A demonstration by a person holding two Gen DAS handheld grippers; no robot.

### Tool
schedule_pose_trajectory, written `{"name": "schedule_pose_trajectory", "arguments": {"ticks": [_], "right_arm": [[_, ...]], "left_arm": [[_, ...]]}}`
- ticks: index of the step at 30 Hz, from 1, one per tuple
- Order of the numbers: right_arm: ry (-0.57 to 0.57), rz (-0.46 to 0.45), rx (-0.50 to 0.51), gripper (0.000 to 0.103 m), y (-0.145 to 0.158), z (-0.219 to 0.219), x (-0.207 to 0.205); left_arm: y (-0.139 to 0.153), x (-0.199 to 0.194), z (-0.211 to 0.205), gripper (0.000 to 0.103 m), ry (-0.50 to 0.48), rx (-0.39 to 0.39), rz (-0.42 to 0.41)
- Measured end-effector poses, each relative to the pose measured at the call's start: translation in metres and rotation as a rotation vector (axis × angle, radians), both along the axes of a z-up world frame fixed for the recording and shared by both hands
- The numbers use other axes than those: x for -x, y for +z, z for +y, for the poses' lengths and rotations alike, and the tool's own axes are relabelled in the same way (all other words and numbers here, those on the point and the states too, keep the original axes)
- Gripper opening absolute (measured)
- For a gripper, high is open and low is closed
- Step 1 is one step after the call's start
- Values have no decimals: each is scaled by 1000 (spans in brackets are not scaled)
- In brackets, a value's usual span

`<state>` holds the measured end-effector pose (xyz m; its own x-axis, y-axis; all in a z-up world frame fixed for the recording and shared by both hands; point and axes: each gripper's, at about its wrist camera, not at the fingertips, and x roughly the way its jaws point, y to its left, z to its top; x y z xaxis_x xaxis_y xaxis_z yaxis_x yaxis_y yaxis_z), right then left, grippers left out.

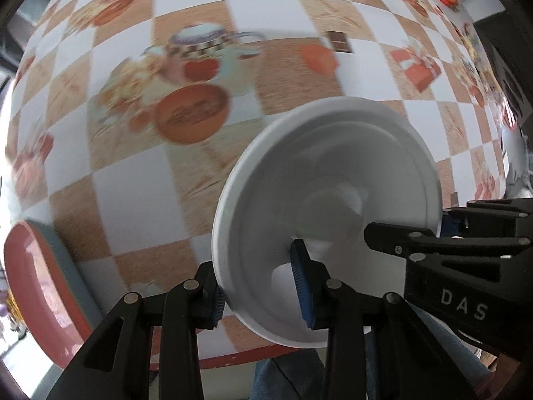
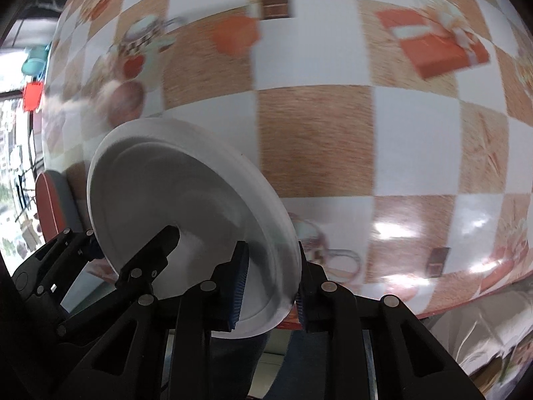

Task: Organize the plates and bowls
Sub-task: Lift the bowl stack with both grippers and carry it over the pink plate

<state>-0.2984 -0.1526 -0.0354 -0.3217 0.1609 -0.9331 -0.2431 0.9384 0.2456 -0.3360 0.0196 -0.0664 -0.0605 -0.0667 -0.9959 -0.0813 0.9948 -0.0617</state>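
**Between both grippers: one white bowl, rim-held**

Between the pads of the left gripper [image 1: 263, 295] and right gripper [image 2: 268, 295], the white bowl [image 1: 333, 200] hangs above the table [image 1: 283, 66]. Both clamp opposite rim walls. Judged rigid, smooth, breakable: grip the rim.

Checkered table [image 1: 140, 180] beyond white plate [image 1: 326, 200]: broad bare surface, free passage. Red plate [image 1: 36, 286] blocks table's left edge. Left tongs [image 1: 263, 296] and right tongs [image 2: 269, 290] crowd plate rim from opposite sides; near table edge close below.
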Motion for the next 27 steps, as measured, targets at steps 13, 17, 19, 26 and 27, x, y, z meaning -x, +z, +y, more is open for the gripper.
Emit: {"name": "schedule_pose_trajectory", "arguments": {"ticks": [13, 17, 19, 26, 27], "right_arm": [[95, 0, -21, 27, 12, 74, 6], [109, -18, -30, 27, 29, 87, 2], [116, -30, -38, 27, 37, 94, 0], [162, -64, -62, 27, 63, 122, -3], [170, -68, -65, 27, 64, 127, -2]], "left_arm": [[10, 18, 21, 38, 114, -32, -38], [21, 22, 29, 38, 145, -34, -65], [28, 30, 32, 38, 164, -37, -83], [59, 28, 46, 38, 218, -61, -136], [62, 29, 48, 38, 226, -65, -142]]}}
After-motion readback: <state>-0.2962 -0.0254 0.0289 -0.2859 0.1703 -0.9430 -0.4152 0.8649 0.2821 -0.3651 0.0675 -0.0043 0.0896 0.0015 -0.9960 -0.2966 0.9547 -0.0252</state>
